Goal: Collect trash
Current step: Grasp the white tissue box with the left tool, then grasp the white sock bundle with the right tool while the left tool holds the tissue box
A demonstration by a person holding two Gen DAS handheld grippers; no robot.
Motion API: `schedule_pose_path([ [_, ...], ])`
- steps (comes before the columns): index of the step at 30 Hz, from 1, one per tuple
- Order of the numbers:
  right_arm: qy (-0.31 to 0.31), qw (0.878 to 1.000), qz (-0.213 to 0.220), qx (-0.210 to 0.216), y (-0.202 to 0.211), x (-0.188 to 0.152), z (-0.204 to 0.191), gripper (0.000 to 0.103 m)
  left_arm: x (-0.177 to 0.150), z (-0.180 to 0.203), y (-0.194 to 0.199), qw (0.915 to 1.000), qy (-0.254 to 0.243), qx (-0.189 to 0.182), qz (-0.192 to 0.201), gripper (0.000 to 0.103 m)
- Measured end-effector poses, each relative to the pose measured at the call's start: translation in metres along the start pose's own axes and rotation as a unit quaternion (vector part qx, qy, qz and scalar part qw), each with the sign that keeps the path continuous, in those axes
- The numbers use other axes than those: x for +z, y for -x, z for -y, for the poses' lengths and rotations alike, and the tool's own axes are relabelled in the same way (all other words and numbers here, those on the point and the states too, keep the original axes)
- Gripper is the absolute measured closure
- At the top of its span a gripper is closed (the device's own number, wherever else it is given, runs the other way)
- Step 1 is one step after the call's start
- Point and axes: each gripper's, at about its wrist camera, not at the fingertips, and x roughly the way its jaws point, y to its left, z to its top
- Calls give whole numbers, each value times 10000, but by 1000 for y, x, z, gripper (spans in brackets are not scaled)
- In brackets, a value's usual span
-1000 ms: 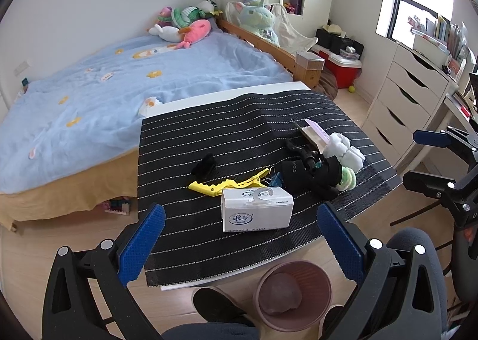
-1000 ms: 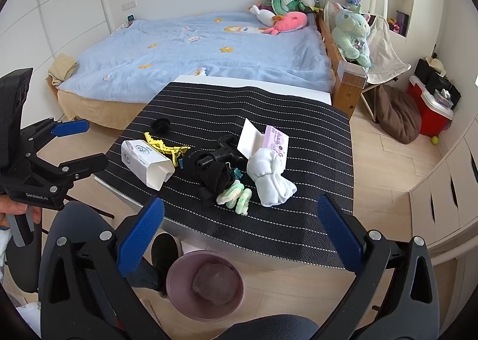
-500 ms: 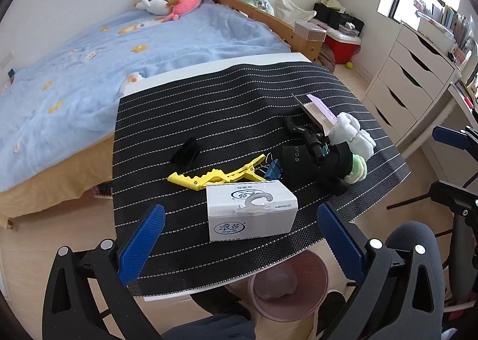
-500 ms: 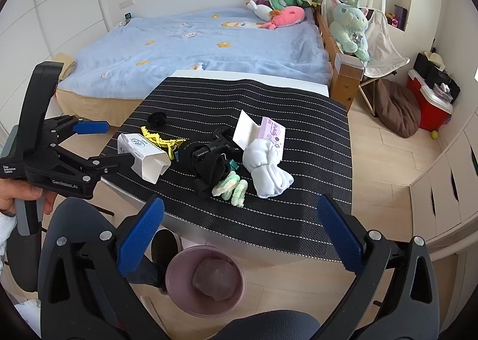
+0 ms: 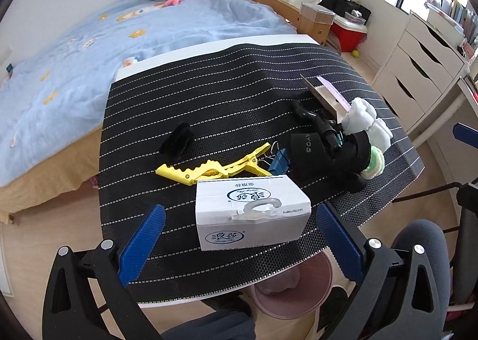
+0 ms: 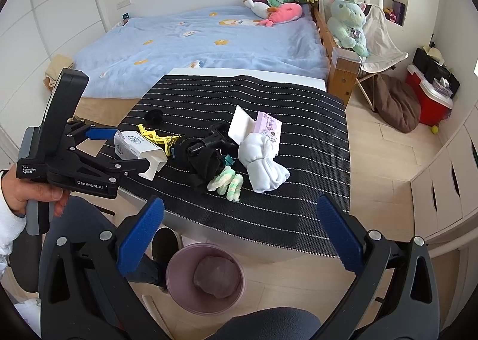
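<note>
Table (image 5: 209,47) (striped mat (image 5: 239,86) on top)

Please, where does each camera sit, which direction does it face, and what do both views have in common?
Left wrist: on the left gripper, facing the white box on the striped mat; both open blue fingers show.
Right wrist: on the right gripper, above the pink bin; the hand holding the left gripper shows.
Shared: box, yellow clip, bin, bed.

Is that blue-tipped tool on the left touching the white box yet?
Apart. The left wrist view shows the left tool open, striped mat visible between each tip and the white box.
</note>
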Motion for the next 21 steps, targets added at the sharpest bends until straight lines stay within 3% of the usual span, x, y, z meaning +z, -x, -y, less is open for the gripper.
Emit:
schedule_pose_path([
  [6, -6, 10000, -12, 22, -3, -1, -1, 3, -2, -3, -1, 9999, 64, -94, -22, 39],
  [21, 10, 10000, -50, -40, -9, 8, 11, 3, -8, -4, 33, 9988, 37, -102, 468, 40],
])
